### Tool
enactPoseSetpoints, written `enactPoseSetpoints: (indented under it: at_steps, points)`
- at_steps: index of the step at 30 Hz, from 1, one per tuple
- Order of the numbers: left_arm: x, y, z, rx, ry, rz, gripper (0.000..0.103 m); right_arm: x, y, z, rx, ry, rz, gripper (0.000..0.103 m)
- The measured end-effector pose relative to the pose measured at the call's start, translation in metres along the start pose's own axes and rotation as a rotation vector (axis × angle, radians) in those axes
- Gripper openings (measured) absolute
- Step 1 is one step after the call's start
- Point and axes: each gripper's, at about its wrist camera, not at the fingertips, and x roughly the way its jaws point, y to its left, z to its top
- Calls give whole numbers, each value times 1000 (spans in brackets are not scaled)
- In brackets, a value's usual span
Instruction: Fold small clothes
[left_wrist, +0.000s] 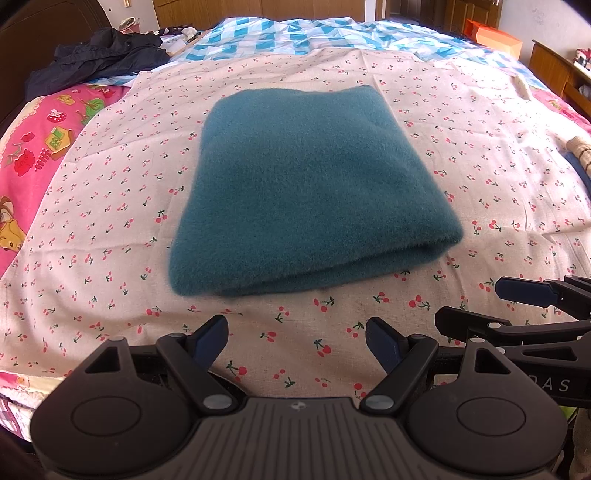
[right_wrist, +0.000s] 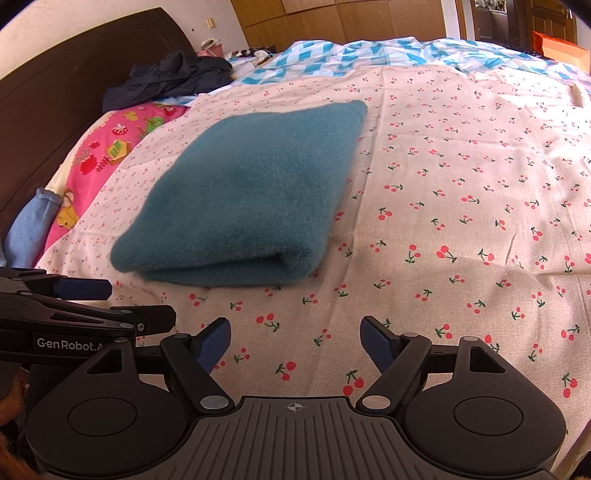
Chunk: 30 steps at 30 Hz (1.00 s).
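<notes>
A teal fleece garment (left_wrist: 306, 192) lies folded into a flat rectangle on the cherry-print sheet (left_wrist: 110, 221); its folded edge faces me. It also shows in the right wrist view (right_wrist: 243, 195), left of centre. My left gripper (left_wrist: 297, 339) is open and empty, just short of the garment's near edge. My right gripper (right_wrist: 295, 341) is open and empty, near the garment's near right corner. The right gripper shows side-on at the lower right of the left wrist view (left_wrist: 524, 295). The left gripper shows at the lower left of the right wrist view (right_wrist: 85, 291).
A dark jacket (left_wrist: 99, 55) lies at the far left by the brown headboard (right_wrist: 55, 92). A blue checked quilt (left_wrist: 295, 33) covers the far end of the bed. A pink cartoon sheet (left_wrist: 40, 147) runs along the left. A beige ribbed cloth (left_wrist: 580, 147) lies at the right edge.
</notes>
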Motion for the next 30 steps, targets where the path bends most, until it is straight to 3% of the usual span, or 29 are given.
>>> enactPoseSetpoints:
  at_steps: [30]
  points:
    - [-5,-1,-1,-5,-13,12,84,-5,3,-1,-30,-34,-10,79]
